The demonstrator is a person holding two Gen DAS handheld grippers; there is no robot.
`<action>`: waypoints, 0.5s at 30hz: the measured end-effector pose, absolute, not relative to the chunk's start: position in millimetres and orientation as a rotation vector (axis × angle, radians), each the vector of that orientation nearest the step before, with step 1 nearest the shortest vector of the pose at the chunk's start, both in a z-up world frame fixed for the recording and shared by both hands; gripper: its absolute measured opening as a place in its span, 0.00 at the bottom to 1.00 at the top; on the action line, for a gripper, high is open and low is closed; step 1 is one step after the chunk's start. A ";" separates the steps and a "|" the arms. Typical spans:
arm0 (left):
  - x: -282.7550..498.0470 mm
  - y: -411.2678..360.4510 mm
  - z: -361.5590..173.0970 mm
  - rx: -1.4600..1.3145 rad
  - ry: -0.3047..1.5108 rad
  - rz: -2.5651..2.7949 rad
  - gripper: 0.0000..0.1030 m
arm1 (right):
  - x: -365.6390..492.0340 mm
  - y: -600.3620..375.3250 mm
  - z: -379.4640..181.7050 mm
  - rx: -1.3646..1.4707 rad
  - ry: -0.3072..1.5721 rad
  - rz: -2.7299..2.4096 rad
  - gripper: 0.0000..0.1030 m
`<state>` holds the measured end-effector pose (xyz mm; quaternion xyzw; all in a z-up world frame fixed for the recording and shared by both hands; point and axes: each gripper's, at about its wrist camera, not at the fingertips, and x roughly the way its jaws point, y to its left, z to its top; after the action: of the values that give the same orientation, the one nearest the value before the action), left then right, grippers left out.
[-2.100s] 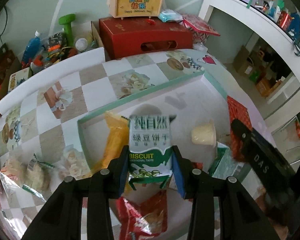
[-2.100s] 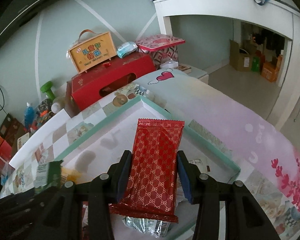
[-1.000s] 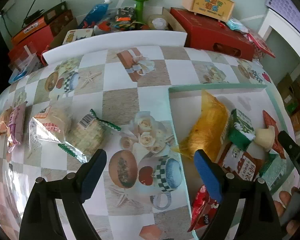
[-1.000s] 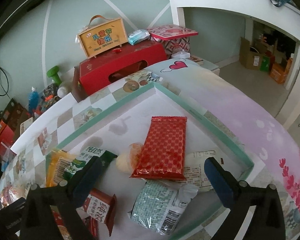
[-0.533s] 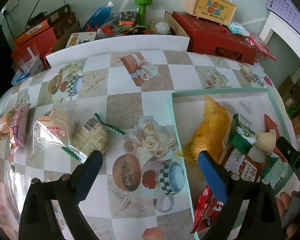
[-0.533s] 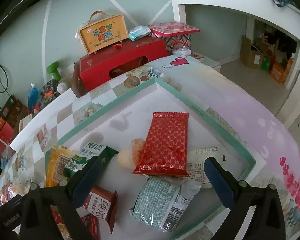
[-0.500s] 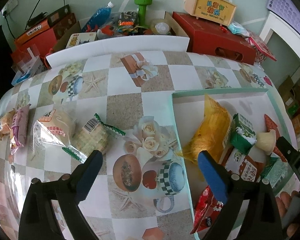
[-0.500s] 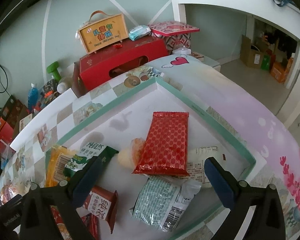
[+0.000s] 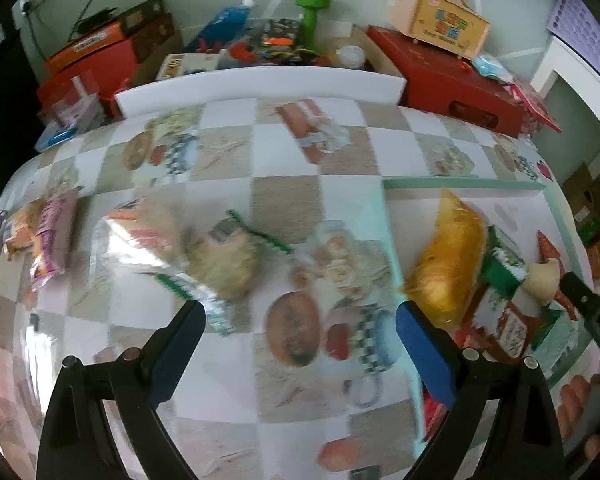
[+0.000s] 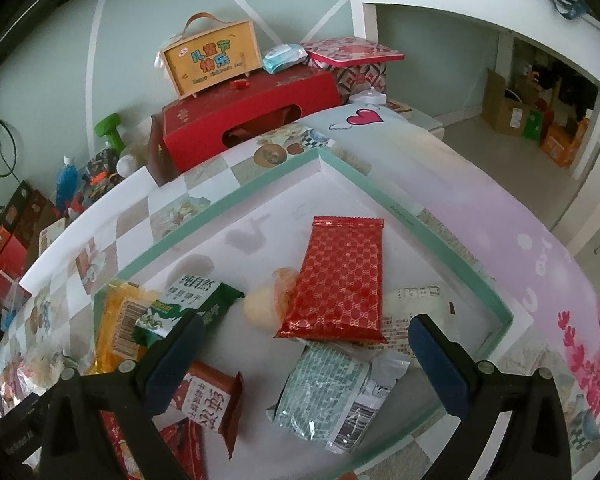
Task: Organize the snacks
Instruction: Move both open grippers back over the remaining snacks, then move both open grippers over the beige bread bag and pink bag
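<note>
While both grippers hang with their jaws spread wide and hold nothing, the snacks lie below them. On the checkered tablecloth (image 9: 288,204), at the far left, lies a pink packet (image 9: 52,236), then two clear bags of biscuits (image 9: 204,248), blurred, just ahead of the left gripper (image 9: 300,324). To the right stands the green-edged tray (image 10: 440,236). Inside it lie an orange bag (image 10: 116,324), a green biscuit pack (image 10: 184,300), a red patterned pack (image 10: 340,280) and a grey-green pouch (image 10: 328,404), under the right gripper (image 10: 304,344).
</note>
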<state>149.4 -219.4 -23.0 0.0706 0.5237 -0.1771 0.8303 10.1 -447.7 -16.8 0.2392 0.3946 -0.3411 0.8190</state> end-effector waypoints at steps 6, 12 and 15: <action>155.2 -179.3 -20.1 0.113 1.113 -0.316 0.93 | 17.0 -434.3 -7.5 0.497 0.866 -0.706 1.00; 162.2 -147.0 -25.5 0.110 1.138 -0.273 0.93 | 29.3 -413.8 0.8 0.455 0.892 -0.666 1.00; 165.4 -133.3 -27.2 0.114 1.144 -0.260 0.93 | 35.3 -401.3 5.5 0.430 0.887 -0.642 1.00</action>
<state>165.4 -133.3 -27.2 0.0539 0.5393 -0.1226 0.8314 35.3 -401.3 5.5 0.2029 0.4186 -0.3030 0.8318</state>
